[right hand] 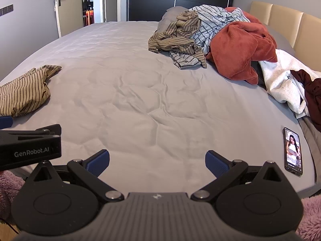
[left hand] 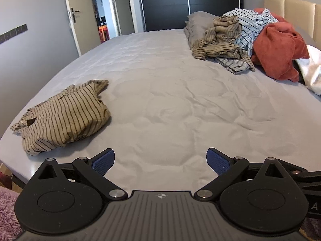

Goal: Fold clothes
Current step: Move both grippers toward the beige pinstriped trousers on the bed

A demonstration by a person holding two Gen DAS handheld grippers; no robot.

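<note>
Grey sheet covers the bed (left hand: 160,104) in the left wrist view; a tan striped garment (left hand: 66,118) lies at nine o'clock, a clothes pile (left hand: 250,40) at two. Left hand-held gripper (left hand: 160,161) gapes wide, empty.

Right wrist view: right hand-held gripper (right hand: 157,163) likewise wide, empty; phone (right hand: 293,150) at three o'clock; "GenRobot.AI" reads at nine.

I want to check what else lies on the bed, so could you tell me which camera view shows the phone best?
The right wrist view: the phone lies face up on the sheet near the bed's right edge, its screen lit. The left wrist view does not show it at all.
</note>
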